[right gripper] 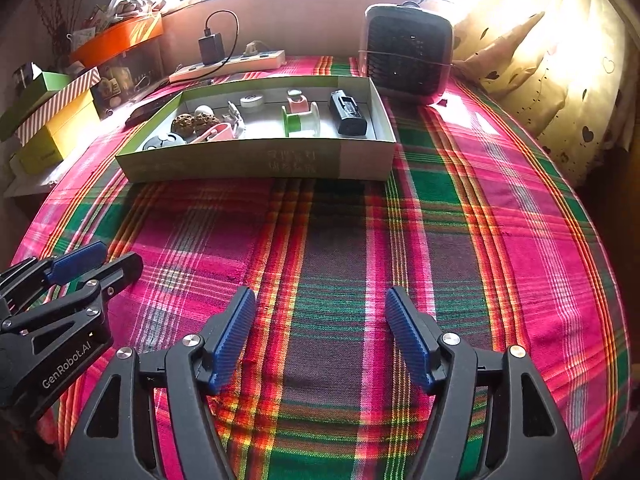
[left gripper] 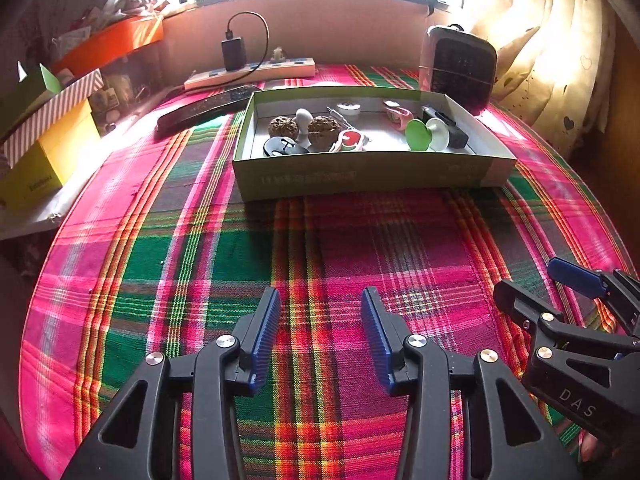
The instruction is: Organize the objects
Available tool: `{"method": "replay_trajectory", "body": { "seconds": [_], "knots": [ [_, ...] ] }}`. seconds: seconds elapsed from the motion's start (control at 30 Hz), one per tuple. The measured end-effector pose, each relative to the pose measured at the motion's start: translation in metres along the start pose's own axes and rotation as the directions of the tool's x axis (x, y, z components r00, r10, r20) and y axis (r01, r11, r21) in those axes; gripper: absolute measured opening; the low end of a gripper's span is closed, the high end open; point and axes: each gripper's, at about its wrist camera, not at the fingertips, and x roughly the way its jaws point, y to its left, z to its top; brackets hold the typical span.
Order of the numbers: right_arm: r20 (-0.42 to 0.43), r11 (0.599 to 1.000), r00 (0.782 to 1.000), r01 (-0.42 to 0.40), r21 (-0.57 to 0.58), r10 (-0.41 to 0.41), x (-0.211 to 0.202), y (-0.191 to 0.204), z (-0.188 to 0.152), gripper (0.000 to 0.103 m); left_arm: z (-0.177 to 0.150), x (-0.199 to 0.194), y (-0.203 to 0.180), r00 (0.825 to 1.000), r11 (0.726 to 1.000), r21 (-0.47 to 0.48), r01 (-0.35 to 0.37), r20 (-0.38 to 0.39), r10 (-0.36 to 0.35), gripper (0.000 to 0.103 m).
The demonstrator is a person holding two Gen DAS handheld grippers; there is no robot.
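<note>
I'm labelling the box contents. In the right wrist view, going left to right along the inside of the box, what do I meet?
Round black gadget → two walnuts → green and white spool → black rectangular device.

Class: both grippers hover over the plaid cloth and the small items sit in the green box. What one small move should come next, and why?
Probably draw both back and stop. The left gripper and right gripper are open and empty, the plaid cloth before them shows nothing loose, and the small items already lie in the green box.
</note>
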Motion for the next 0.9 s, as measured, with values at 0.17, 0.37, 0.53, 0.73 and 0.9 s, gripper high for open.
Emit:
{"method": "replay_trajectory", "body": {
  "seconds": [0.17, 0.37, 0.53, 0.73, 0.9],
  "knots": [
    [-0.001, 1.0, 1.0, 0.003, 0.003, -0.003, -0.0001, -0.0013, -0.0006, 0.07, 0.0001, -0.0001, -0.0003, 1.0, 1.0, 0.001, -0.002, 0.0, 0.002, 0.041],
    [-0.002, 1.0, 1.0, 0.007, 0.004, -0.007, 0.0, -0.0015, -0.0004, 0.071, 0.0002, -0.0002, -0.0004, 1.0, 1.0, 0.001, -0.002, 0.0, 0.002, 0.041],
    [-0.005, 1.0, 1.0, 0.012, 0.011, -0.012, 0.0007, -0.0035, -0.0003, 0.074, 0.0002, -0.0002, -0.0002, 1.0, 1.0, 0.001, -0.001, 0.0, 0.001, 0.041],
    [-0.005, 1.0, 1.0, 0.012, 0.011, -0.012, 0.0011, -0.004, -0.0004, 0.075, 0.0001, -0.0003, 0.0001, 1.0, 1.0, 0.001, -0.001, 0.0, 0.001, 0.041],
    [-0.005, 1.0, 1.0, 0.012, 0.011, -0.012, 0.0014, -0.0039, -0.0005, 0.075, 0.0, -0.0003, 0.0001, 1.0, 1.0, 0.001, -0.002, 0.0, 0.002, 0.042]
  ]
}}
